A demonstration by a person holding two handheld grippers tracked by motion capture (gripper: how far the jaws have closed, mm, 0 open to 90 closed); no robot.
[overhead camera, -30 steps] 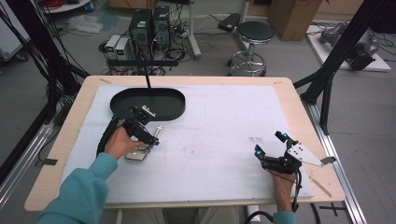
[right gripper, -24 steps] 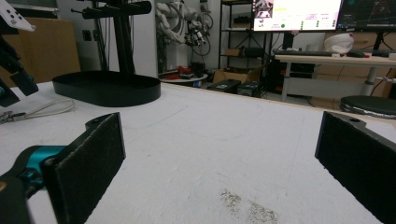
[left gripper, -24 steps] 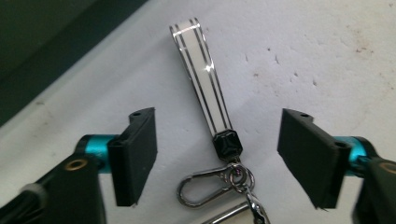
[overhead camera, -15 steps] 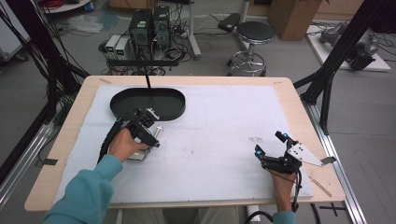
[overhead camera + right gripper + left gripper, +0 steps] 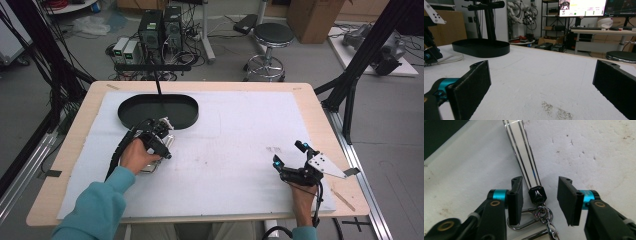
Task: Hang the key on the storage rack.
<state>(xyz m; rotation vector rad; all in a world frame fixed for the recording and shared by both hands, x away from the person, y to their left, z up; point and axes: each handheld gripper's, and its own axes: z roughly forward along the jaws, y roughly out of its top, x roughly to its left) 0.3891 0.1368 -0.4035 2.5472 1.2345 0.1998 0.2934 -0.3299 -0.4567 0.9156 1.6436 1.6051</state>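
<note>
White foam sheet [image 5: 235, 150] covers most of a wooden table [image 5: 75, 150], with a stool [image 5: 272, 37] and some computer boxes [image 5: 160, 27] on the floor behind it. Toward the far left of the sheet sits a black oval tray [image 5: 157, 111], which you can also see off to the left in the right gripper view [image 5: 481, 47]. The left gripper [image 5: 159, 137] is down on the sheet just in front of that tray, held by a hand [image 5: 136, 156] in a teal sleeve [image 5: 97, 207]. From its own camera, the left gripper [image 5: 539, 200] has its jaws spread apart, and a shiny metal strip [image 5: 522, 152] with a black end cap [image 5: 537, 194] lies on the sheet pointing away from the camera, with the cap sitting right in the gap between the jaws. The cap is closer to the left jaw, but neither pad looks to be touching it, so nothing is clamped. A key ring [image 5: 544, 213] and a clip [image 5: 520, 220] hang off the near end, low between the jaws. Over on the near right side of the sheet, well apart from all that, the right gripper [image 5: 290, 162] rests with its jaws wide open; in its own view [image 5: 541, 82] there's just bare foam and a small dirty smudge [image 5: 556, 111] between them, so it's gripping nothing.
</note>
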